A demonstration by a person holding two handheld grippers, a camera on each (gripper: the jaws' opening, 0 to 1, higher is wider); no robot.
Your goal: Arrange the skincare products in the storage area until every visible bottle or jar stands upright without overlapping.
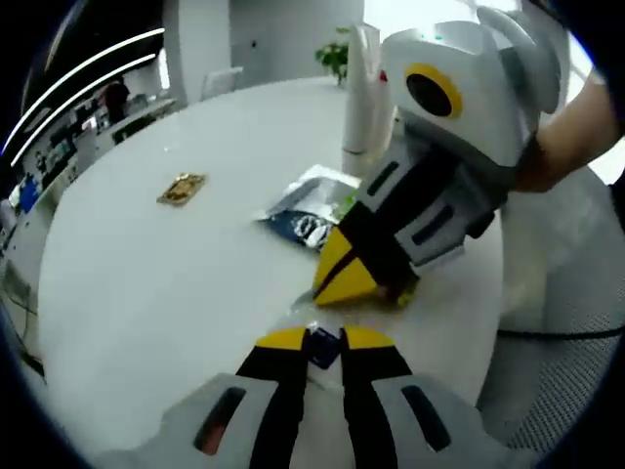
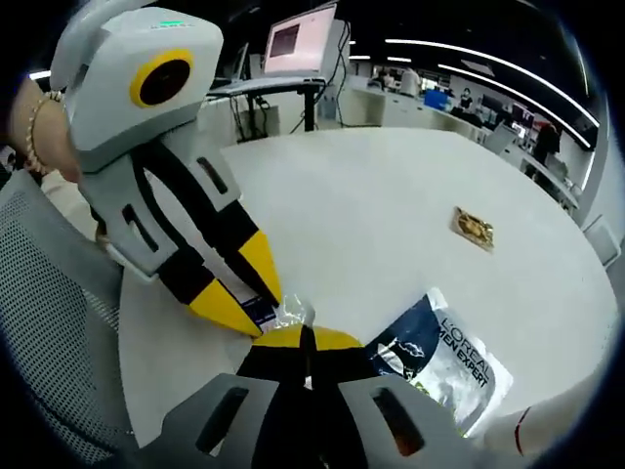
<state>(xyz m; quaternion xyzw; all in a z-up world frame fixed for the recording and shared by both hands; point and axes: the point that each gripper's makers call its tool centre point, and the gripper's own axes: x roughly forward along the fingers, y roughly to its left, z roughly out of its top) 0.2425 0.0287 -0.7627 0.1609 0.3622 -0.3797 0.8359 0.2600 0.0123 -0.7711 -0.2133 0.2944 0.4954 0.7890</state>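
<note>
Tongs of both hands meet near the worktop's (image 1: 146, 293) edge: the left tongs (image 1: 322, 342) are closed on a small dark-blue sachet (image 1: 322, 349), and the right tongs (image 2: 306, 342) look closed on a clear crinkled wrapper (image 2: 291, 315). The L'Oreal pouch (image 2: 439, 362) lies flat beside them, a white bottle (image 1: 366, 93) stands upright behind, a small golden packet (image 1: 183, 188) well apart. I think the tongs should separate slowly, each keeping firm hold, so nothing slips over the edge

The small dark blue item (image 1: 323, 348) pinched between yellow-tipped jaws stays mostly hidden; at 5 o'clock, the white red-marked bottle (image 2: 532, 435) is cut off.
</note>
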